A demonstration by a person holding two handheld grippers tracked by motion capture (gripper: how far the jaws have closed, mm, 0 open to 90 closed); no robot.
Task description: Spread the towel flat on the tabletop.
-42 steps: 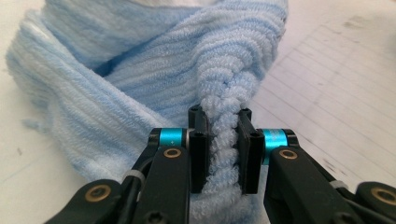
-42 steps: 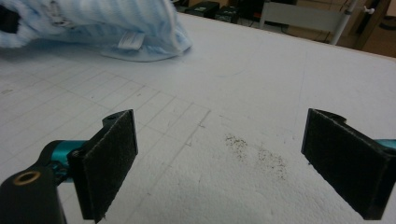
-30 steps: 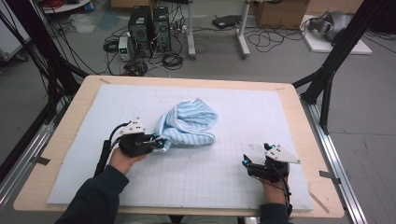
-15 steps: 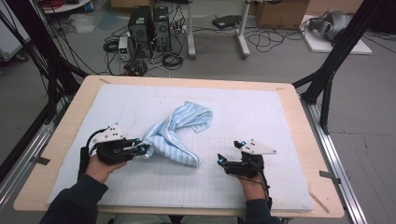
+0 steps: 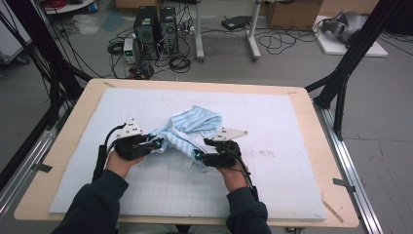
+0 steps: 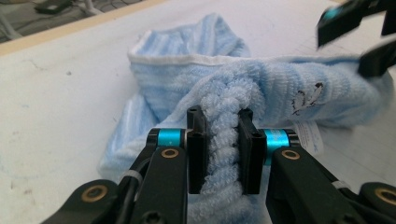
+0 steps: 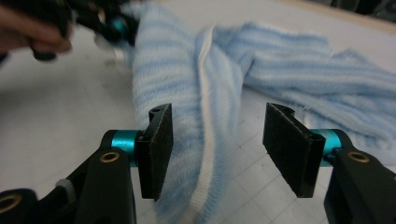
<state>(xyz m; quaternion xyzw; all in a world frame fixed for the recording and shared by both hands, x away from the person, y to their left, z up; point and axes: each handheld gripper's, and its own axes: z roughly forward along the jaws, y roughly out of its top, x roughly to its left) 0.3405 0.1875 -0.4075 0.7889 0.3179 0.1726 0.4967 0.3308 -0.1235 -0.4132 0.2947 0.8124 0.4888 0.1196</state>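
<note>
The left gripper [image 6: 217, 151] pinches the blue towel [image 5: 195, 127] (all bunched up); the right gripper [image 7: 217, 154] gapes, grabbing nothing yet.

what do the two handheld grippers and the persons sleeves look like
Both the left gripper and the right gripper are black, with turquoise collars behind flat black jaw pads. Brass-coloured rivets dot their arms. Each carries a grey three-cornered plate on top and trails a black cable. The sleeves are dark navy.
</note>
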